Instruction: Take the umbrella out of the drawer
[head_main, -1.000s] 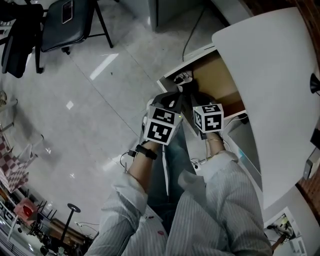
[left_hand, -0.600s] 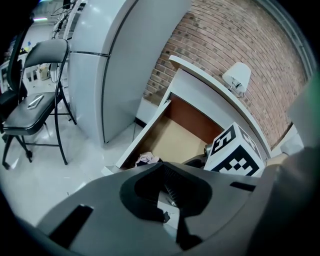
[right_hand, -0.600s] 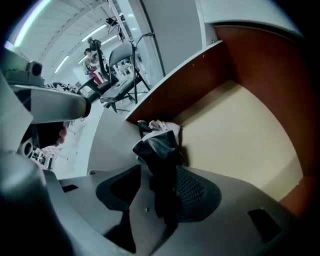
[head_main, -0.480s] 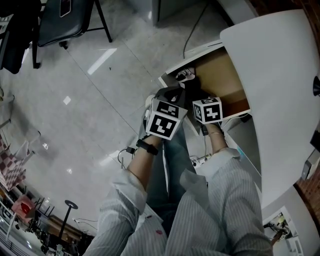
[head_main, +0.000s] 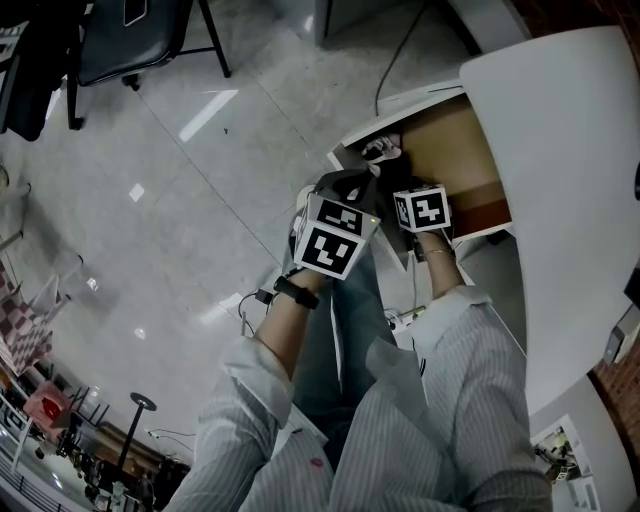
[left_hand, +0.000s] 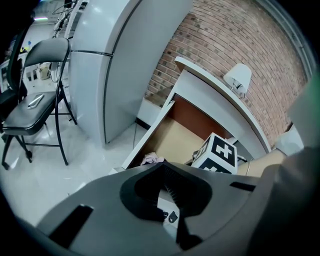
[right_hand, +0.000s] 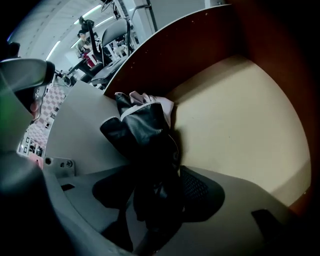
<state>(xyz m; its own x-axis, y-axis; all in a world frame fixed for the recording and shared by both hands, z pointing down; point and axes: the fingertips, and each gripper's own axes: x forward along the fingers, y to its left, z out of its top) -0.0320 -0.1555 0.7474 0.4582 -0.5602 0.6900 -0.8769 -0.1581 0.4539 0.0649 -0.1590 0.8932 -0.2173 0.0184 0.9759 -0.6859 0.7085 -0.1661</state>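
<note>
The drawer (head_main: 455, 150) stands pulled out under the white desk, and its tan floor (right_hand: 240, 115) is mostly bare. A black folded umbrella (right_hand: 145, 135) lies against the drawer's near wall. My right gripper (right_hand: 155, 200) points steeply down into the drawer. Its jaws are opening and stand wide on either side of the umbrella, with the pads clear of it. In the head view the right gripper (head_main: 402, 190) is below its marker cube. My left gripper (head_main: 350, 182) hovers over the drawer's front edge, and in its own view the left gripper (left_hand: 162, 172) is shut on nothing.
A crumpled pink cloth (right_hand: 155, 102) lies by the umbrella's far end in the drawer corner. The white desk top (head_main: 560, 170) overhangs the drawer on the right. A black folding chair (left_hand: 35, 107) and a grey cabinet (left_hand: 105, 65) stand on the tiled floor. Cables (head_main: 250, 305) trail by the person's feet.
My right gripper has gone down into the drawer, its marker cube now smaller and farther from me. The left gripper has stayed over the drawer front.
</note>
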